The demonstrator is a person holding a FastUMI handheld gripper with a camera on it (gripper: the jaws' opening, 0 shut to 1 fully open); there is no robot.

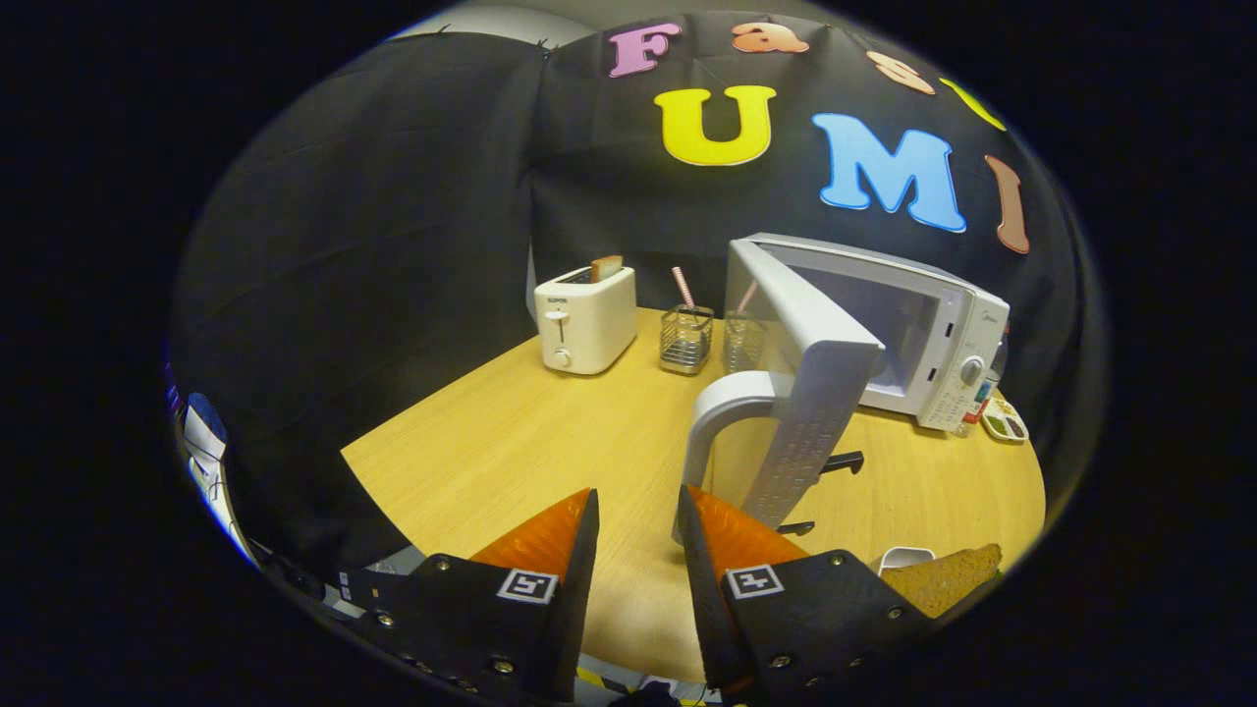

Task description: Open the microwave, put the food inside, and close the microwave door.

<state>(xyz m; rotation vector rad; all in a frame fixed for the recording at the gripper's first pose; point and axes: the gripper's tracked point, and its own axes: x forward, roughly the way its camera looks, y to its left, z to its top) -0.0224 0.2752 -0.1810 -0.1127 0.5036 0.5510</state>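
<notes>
Ahead, hand-held gripper [636,511] parted, curved microwave handle [722,412]

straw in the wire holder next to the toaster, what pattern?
Pink and white stripes on the straw, clearest in the gripper view.

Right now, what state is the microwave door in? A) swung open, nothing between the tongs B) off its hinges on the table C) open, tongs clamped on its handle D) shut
A: the microwave door stands swung wide from the microwave, its handle just ahead of the tongs, whose fingers are apart with only bare table between them.
</notes>
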